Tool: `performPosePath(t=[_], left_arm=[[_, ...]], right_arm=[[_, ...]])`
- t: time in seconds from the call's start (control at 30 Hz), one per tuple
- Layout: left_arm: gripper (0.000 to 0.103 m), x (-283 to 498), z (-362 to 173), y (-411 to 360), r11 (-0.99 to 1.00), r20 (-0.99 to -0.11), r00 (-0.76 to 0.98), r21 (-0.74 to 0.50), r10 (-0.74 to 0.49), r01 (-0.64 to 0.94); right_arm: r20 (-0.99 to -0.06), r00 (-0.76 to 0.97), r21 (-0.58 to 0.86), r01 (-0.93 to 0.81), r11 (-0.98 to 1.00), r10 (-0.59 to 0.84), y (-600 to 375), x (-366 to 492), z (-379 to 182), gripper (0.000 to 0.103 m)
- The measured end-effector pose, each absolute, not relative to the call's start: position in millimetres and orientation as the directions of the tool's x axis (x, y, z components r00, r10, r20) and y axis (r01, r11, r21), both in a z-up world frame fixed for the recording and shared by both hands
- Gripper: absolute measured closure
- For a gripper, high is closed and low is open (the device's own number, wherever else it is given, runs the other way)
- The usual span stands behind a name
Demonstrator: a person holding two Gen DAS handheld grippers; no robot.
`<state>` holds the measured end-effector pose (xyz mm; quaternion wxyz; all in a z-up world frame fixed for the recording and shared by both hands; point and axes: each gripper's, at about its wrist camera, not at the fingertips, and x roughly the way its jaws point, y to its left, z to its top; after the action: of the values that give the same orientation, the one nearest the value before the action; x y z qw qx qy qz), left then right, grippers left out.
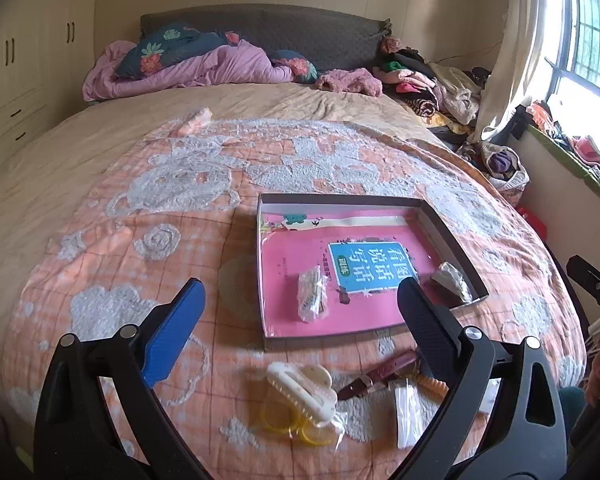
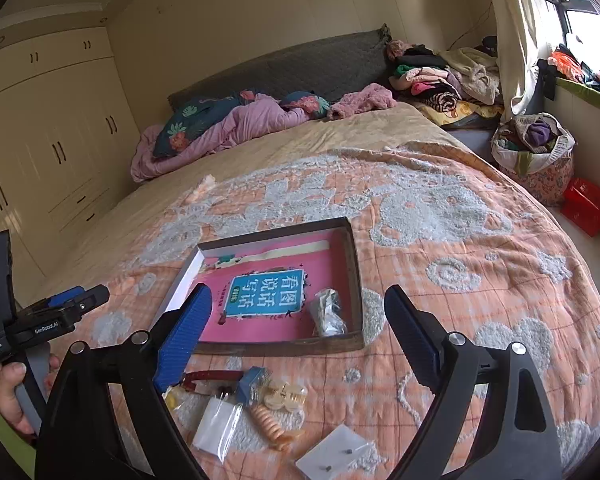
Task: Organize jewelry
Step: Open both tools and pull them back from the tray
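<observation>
Nearest, both the left tool (image 1: 300, 300) and right tool (image 2: 298, 306) hang spread wide, gripping nothing, above loose jewelry: a cream hair claw (image 1: 304, 390), a coiled hair tie (image 2: 269, 420). Beyond, the shallow box (image 1: 452, 240) on the bed (image 1: 140, 220) holds two bagged pieces (image 1: 312, 294).

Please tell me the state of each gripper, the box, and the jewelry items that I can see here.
left gripper: open, holding nothing.
right gripper: open, holding nothing.
box: open, no lid on it, pink book lying flat inside.
two small bags: inside the box.
white hair claw: on the blanket, outside the box.
coiled orange hair tie: on the blanket, outside the box.
</observation>
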<state>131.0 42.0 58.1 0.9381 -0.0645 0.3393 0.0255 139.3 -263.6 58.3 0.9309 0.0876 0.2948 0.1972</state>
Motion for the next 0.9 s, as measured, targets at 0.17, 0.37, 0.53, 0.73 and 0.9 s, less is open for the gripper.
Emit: performPosePath(t=[0.17,0.37,0.53,0.73,0.9], left_arm=[[0.013,119,58,38,0.992,-0.639,0.769,-0.093,0.008,-0.088],[0.013,104,53,29,0.994,-0.644,0.765,-0.081,0.006,-0.075],[0.013,96,49,25,0.995,-0.647,0.762,-0.075,0.0,-0.064],[0.013,87,42,20,0.996,-0.657,0.754,-0.071,-0.011,-0.047],[0.013,79,34,15,0.998,-0.667,0.745,-0.052,-0.011,-0.032]], right_arm=[[-0.507,0.751,0.28,-0.32,0.905,0.423,-268,127,60,0.015],[-0.509,0.747,0.274,-0.33,0.903,0.428,-271,113,59,0.015],[-0.52,0.737,0.269,-0.338,0.902,0.431,-270,104,55,0.015],[-0.533,0.725,0.259,-0.352,0.9,0.437,-267,94,50,0.015],[-0.548,0.711,0.253,-0.361,0.898,0.441,-265,89,44,0.014]])
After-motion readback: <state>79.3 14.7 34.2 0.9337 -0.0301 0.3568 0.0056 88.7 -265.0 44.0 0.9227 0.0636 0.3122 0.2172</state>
